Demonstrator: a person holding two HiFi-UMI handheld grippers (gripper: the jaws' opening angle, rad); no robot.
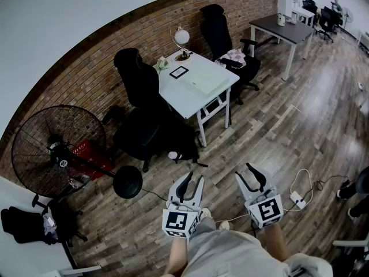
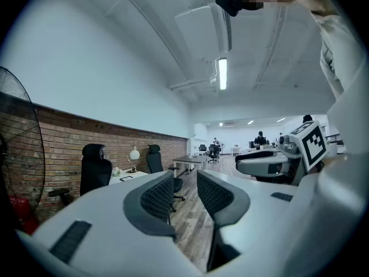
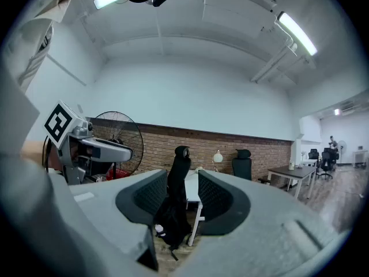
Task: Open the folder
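Note:
The folder (image 1: 206, 78), pale and flat, lies shut on a white table (image 1: 190, 100) by the brick wall, several steps ahead of me. A small black-framed tablet (image 1: 178, 72) and a round lamp (image 1: 182, 37) share that table. My left gripper (image 1: 193, 179) and right gripper (image 1: 244, 172) hang side by side over the wooden floor, far from the table. Both are open with nothing between the jaws, as the left gripper view (image 2: 184, 178) and the right gripper view (image 3: 183, 179) show. The white table (image 3: 189, 194) appears beyond the right jaws.
Black office chairs (image 1: 141, 88) (image 1: 223, 33) stand at the white table, with a dark bag (image 1: 183, 143) beneath it. A large floor fan (image 1: 57, 149) stands at the left. A dark desk (image 1: 285, 29) is at the back right. A power strip (image 1: 297, 199) and cable lie on the floor.

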